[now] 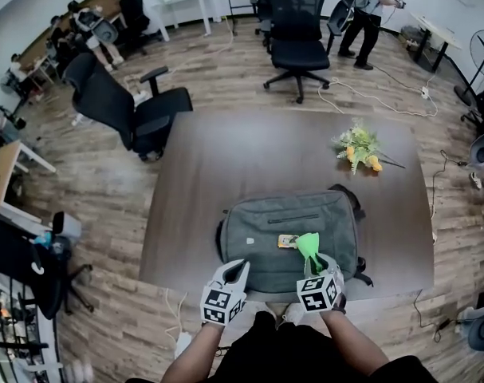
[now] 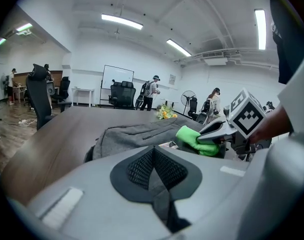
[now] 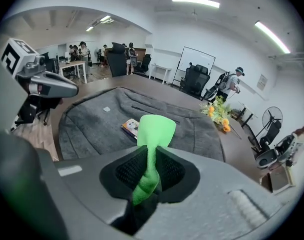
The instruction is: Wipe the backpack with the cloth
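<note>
Table (image 1: 226, 158) beyond the backpack (image 1: 257, 230) lies open, flowers (image 1: 358, 146) at far right.

We see only part of the soft green cloth (image 3: 155, 128): its lower end sinks out of sight between the closed jaws of the right gripper (image 3: 153, 159). The small printed card (image 1: 287, 242) on the grey fabric backpack (image 1: 261, 223) is too small for us to read. In the head view, the left gripper (image 1: 237, 271) and the right one cover the backpack's near edge.

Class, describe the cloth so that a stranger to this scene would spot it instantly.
Find the dark table, then the grey backpack lying at its near edge. Over the backpack's right side, the right gripper pinches the cloth: the only bright green thing there.
</note>
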`<state>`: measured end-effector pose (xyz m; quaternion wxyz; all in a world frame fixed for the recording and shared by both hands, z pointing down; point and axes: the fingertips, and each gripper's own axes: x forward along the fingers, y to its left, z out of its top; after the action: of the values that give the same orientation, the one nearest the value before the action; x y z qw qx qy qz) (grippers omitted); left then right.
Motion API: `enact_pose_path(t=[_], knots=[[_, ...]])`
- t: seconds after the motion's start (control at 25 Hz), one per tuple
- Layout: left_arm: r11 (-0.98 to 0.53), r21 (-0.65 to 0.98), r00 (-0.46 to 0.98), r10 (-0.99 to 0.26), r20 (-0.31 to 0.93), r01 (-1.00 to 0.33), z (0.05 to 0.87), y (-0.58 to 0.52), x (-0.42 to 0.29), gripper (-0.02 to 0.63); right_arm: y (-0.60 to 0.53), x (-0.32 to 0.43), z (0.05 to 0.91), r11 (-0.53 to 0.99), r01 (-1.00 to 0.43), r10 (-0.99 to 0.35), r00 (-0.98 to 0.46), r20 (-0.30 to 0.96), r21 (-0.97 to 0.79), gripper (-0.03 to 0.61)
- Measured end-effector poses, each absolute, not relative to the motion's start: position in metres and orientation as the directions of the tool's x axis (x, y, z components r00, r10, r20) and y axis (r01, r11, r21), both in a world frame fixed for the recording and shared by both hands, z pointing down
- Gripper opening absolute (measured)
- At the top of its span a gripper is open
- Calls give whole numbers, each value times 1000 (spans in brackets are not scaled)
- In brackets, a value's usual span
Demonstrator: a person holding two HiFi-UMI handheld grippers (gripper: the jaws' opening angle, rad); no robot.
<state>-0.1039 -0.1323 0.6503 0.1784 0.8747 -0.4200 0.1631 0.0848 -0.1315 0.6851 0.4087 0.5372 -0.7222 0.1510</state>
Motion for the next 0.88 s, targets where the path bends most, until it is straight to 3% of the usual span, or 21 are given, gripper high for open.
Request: enact_pose_path(t=[0.56,0.88], knots=[[-669,138,653,-623,430,-730,644,-121,-59,18,-134,181,656,184,-936,-731,73,679,299,58],[-677,119,657,-634,407,-726,634,-125,-50,18,-141,191,634,158,-949,-794,43,607,273,58]])
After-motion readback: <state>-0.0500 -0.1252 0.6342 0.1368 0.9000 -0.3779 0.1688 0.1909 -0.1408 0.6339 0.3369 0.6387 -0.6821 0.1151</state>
